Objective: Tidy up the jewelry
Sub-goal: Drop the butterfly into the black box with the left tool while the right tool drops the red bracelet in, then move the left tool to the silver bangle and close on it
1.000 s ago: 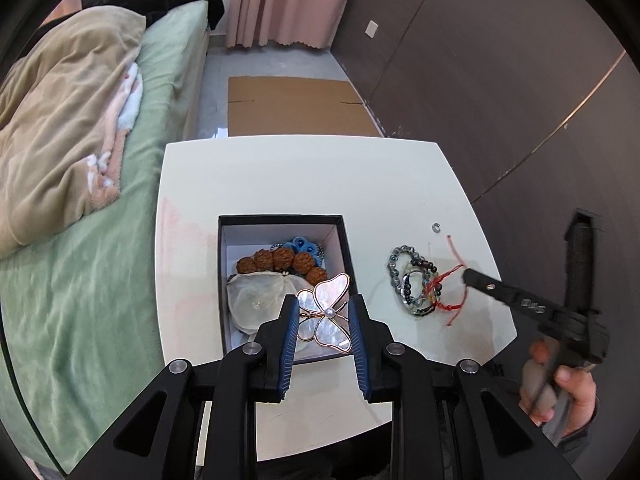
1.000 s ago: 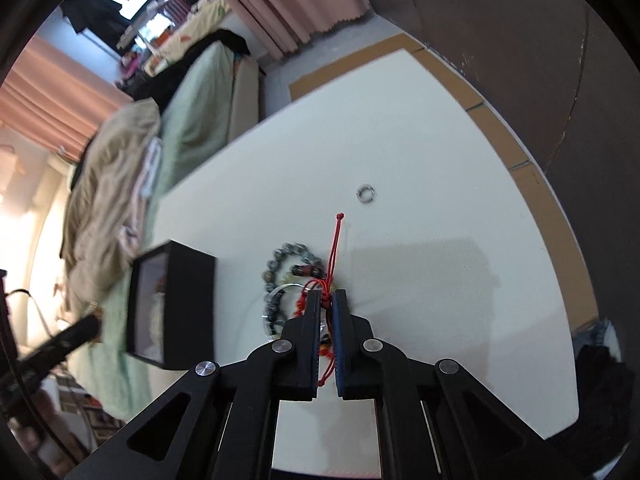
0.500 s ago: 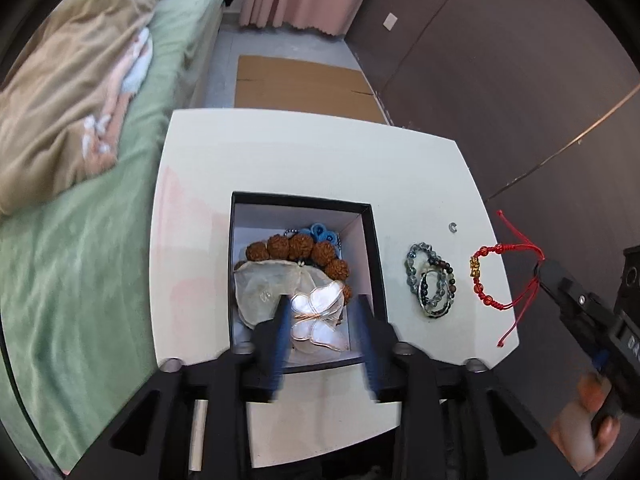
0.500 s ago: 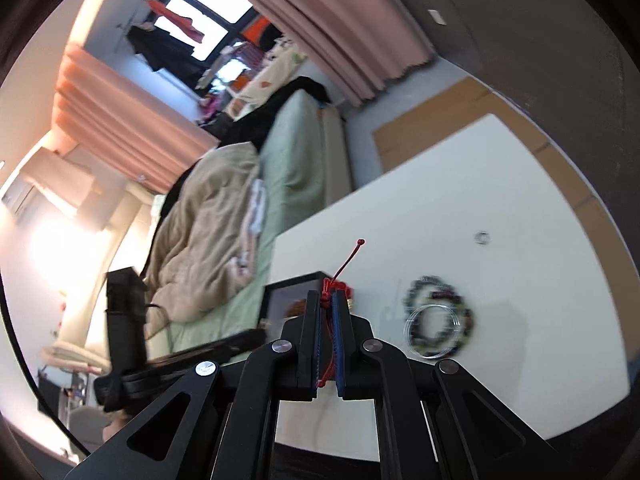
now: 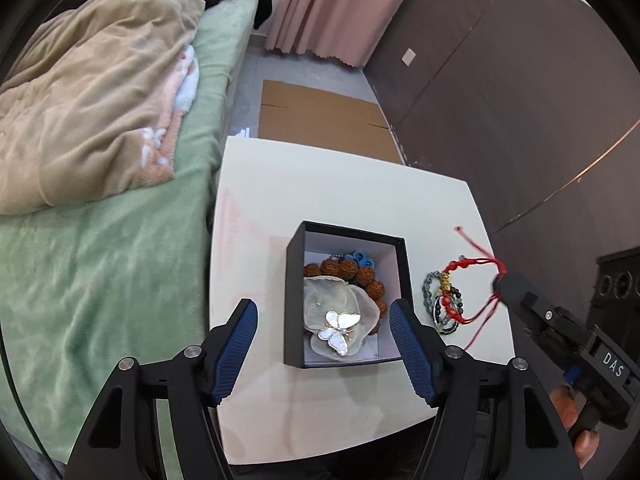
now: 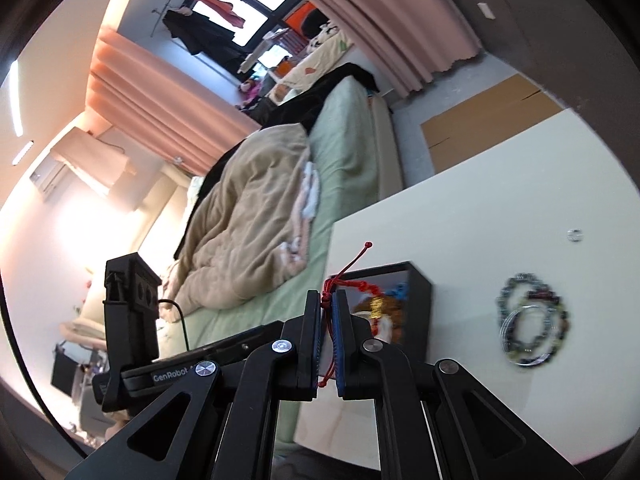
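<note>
A black open box [image 5: 294,280] stands on the white table [image 5: 320,192]. In it lie a pearly butterfly brooch [image 5: 338,330] on a pale shell-like piece, brown bead bracelet [image 5: 340,268] and a blue item. My left gripper [image 5: 324,340] is open and empty, above the box's near side. My right gripper [image 6: 327,320] is shut on a red cord bracelet [image 5: 460,280] with a gold bead, held in the air right of the box; it also shows in the right wrist view [image 6: 348,280]. Dark bead bracelets [image 6: 528,320] lie on the table.
A small metal ring [image 6: 575,235] lies further back on the table. A bed with green sheet [image 5: 100,280] and beige blanket borders the table's left side. Flat cardboard [image 5: 320,120] lies on the floor behind. A dark wall panel runs on the right.
My left gripper let go of the butterfly brooch into the box, opened wide and rose. My right gripper lifted the red cord bracelet off the table and carried it toward the box.
</note>
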`<state>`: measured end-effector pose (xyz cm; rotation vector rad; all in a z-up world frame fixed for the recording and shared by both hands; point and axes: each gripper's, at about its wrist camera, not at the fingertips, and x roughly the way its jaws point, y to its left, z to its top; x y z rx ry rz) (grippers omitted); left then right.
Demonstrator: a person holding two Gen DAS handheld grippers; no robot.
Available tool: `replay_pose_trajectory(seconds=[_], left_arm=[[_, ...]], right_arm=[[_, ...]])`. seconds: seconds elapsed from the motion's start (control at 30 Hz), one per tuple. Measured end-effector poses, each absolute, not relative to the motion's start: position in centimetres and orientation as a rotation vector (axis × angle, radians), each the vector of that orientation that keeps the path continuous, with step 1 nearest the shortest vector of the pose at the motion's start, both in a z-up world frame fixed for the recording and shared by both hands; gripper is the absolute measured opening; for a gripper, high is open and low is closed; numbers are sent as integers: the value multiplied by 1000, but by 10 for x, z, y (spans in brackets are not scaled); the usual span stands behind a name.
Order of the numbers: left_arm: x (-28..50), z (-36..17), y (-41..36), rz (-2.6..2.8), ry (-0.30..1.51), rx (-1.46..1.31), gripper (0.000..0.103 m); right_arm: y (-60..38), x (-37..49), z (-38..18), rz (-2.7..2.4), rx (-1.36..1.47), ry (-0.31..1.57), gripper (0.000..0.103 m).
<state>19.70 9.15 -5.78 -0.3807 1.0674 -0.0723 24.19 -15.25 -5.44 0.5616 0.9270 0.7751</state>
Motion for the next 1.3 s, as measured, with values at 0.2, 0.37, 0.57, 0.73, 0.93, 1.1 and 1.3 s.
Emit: replay_pose_trajectory(seconds=[0.2,0.37,0.57,0.73,0.93,1.1,1.3], left_arm=[[194,-51,99,-57,1055,-372,69],[193,-51,90,-87,1049,-363,69],[196,-49,60,-149,1048,-328,69],[196,-46,31,-203,1048,-289,69],[199,-46,4,-256,1062,-266,69],[206,-49,-20,-279,1079,-232,67],[221,-64,-45,-299,1133,-211,54]], right_arm=[[-117,246,-60,810,515,1005,24],[-133,244,-65,689,467,1049,57],[-178,225,-43,566,466,1015,68],[-207,219,-42,479,441,1038,72],[-235,226,-55,401,488,1090,72],[-251,224,-59,366,501,1103,72],[-268,226,-61,315,481,1095,72]])
